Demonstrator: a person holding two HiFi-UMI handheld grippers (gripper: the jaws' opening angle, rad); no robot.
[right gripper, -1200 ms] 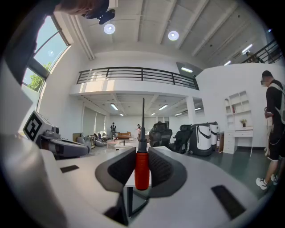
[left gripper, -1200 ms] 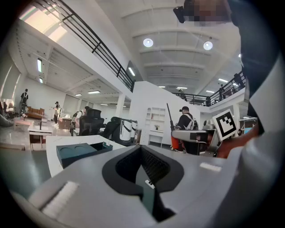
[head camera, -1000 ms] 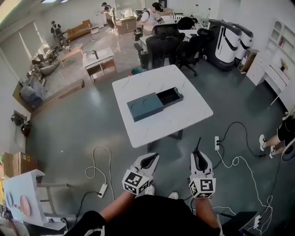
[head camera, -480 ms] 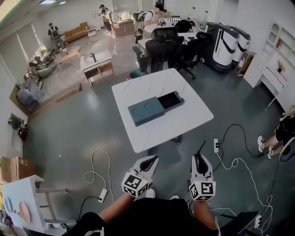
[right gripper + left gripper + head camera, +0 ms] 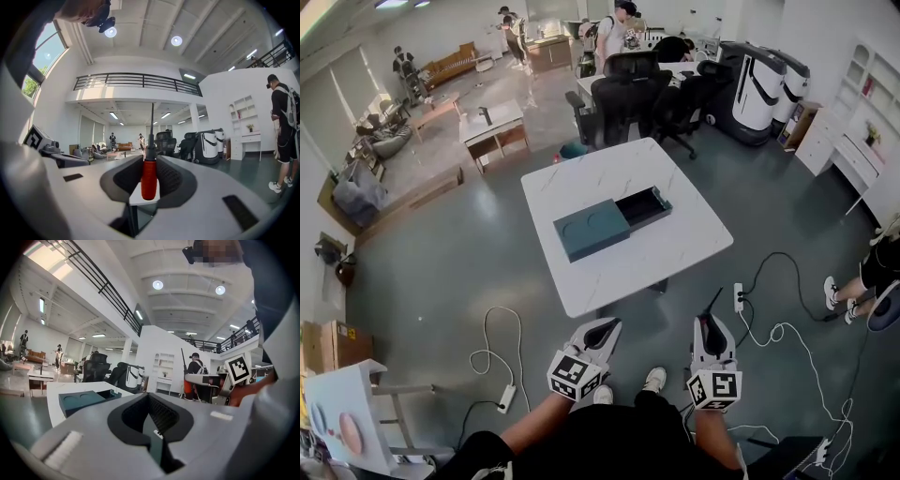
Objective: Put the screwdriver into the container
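A dark teal container (image 5: 592, 230) lies on the white table (image 5: 675, 253) ahead of me, its black drawer (image 5: 643, 203) pulled open to the right. My right gripper (image 5: 708, 325) is held low over the floor, well short of the table. It is shut on the screwdriver (image 5: 149, 178), gripping the red handle, with the black shaft (image 5: 712, 302) pointing towards the table. In the right gripper view the jaws (image 5: 150, 157) press on both sides of the handle. My left gripper (image 5: 598, 330) hangs beside it, shut and empty. The left gripper view shows the container (image 5: 84, 401) far ahead of the left gripper (image 5: 149, 395).
A white power strip (image 5: 508, 386) and another one (image 5: 739, 291) lie on the grey floor with looping cables. Black office chairs (image 5: 628, 94) stand behind the table. A person's shoe (image 5: 832, 291) shows at the right edge. A white stand (image 5: 347, 412) is at the lower left.
The table and container have shifted slightly left and look a little closer in the head view. Both grippers keep their pose, the screwdriver still held.
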